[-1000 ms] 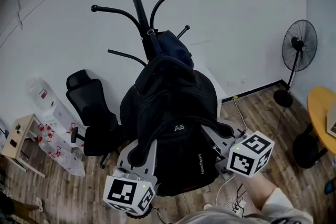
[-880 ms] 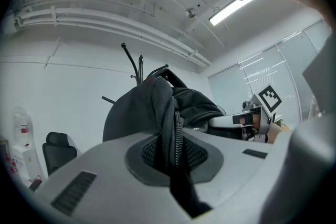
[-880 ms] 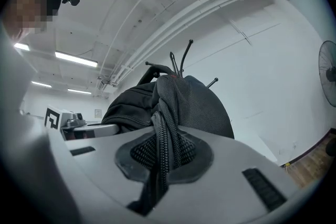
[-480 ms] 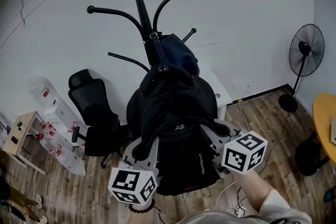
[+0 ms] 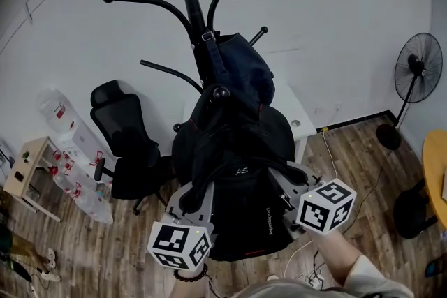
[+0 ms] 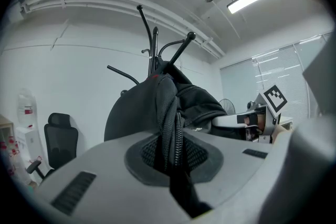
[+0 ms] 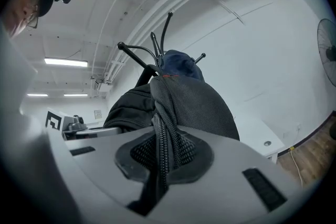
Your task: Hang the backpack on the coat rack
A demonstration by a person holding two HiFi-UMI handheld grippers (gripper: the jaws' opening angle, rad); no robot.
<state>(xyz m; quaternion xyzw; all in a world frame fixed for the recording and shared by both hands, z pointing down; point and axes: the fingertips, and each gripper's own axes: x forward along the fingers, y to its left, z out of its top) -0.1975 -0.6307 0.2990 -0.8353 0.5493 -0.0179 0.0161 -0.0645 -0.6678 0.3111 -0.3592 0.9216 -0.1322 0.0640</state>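
Below the coat rack (image 5: 193,7), at its near side, my left gripper (image 6: 173,157) has its jaws pinched narrow on a padded mesh edge of the black backpack (image 5: 237,171), with a zip running up between the pads. My right gripper (image 7: 160,155) clamps a matching mesh-and-zip edge on the pack's other side, its jaws just as close together. Both grippers point level toward the rack, and the backpack hangs between them, clear of the floor.

The backpack's top sits against the rack's pole, just under a dark blue bag (image 5: 241,66) that hangs from the rack by a strap. One ball-tipped hook (image 5: 220,91) shows right at the backpack's top. Whether the pack's loop is over that hook I cannot tell.

Left of the rack stands a black office chair (image 5: 126,143), and further left a small wooden table (image 5: 28,171). Just behind the rack, against the wall, is a white table (image 5: 297,118). Well to the right of the rack a black standing fan (image 5: 418,73) stands on the wooden floor (image 5: 363,164).
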